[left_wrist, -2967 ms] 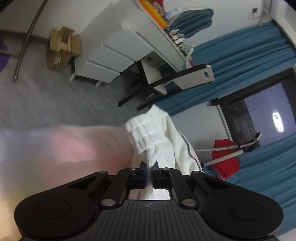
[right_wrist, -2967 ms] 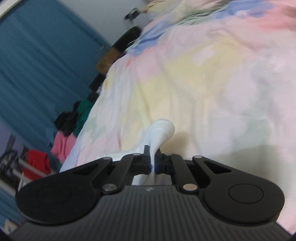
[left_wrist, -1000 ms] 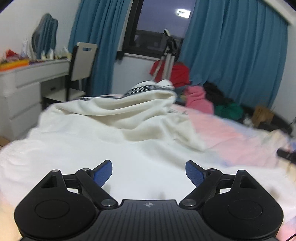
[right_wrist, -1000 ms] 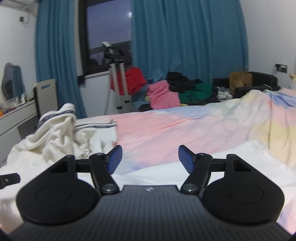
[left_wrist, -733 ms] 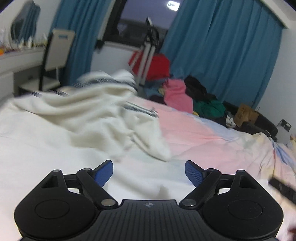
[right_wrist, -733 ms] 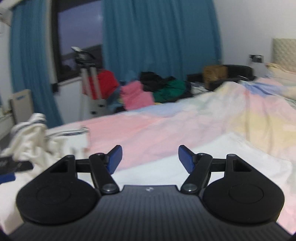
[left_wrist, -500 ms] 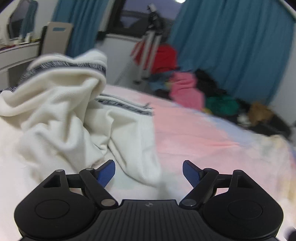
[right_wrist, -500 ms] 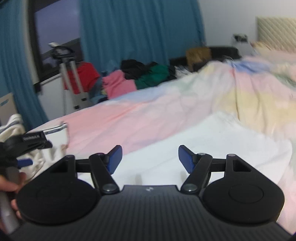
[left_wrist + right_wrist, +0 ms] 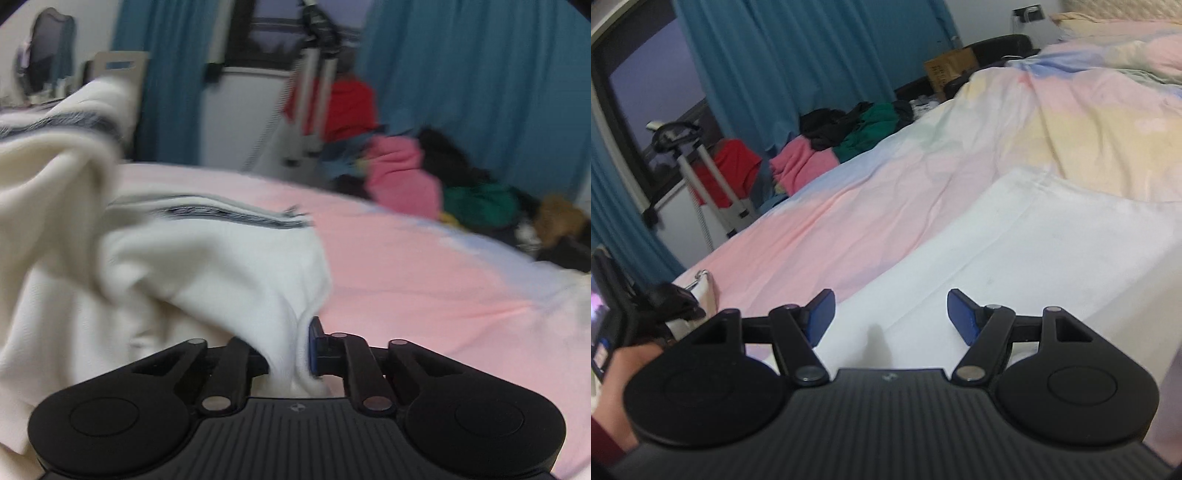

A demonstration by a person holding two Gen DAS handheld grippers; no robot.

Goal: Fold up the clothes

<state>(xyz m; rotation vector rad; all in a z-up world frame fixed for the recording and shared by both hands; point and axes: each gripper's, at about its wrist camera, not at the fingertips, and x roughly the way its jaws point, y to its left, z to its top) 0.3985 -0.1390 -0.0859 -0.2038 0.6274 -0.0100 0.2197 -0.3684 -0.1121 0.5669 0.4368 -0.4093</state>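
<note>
Blur: the left wrist view is smeared; the far dresser and the chair (image 9: 118,70) at 11 o'clock are soft shapes only.
Hidden: the left pad of the left gripper (image 9: 291,350) is buried under cloth; only the blue right pad shows.
Left gripper: its jaws have just been closing and now pinch a fold of the white garment (image 9: 207,266), which bunches between them.
White garment: cream knit with dark striped trim, heaped on the pastel bedspread (image 9: 424,280) from 9 to 12 o'clock of the left view; its lower edge is cut off by the frame.
Right gripper (image 9: 888,314): fingers stand well apart, nothing between them, hovering above flat white cloth (image 9: 1015,251) spread on the bed.
Left hand (image 9: 620,373): seen at 8 o'clock in the right view, partly cut off, gripping the other tool's handle.
Clothes pile (image 9: 842,140): pink, green and black pieces at 11 o'clock beyond the bed; single items cannot be told apart.
Cardboard box (image 9: 951,70): at 1 o'clock, contents not visible.
</note>
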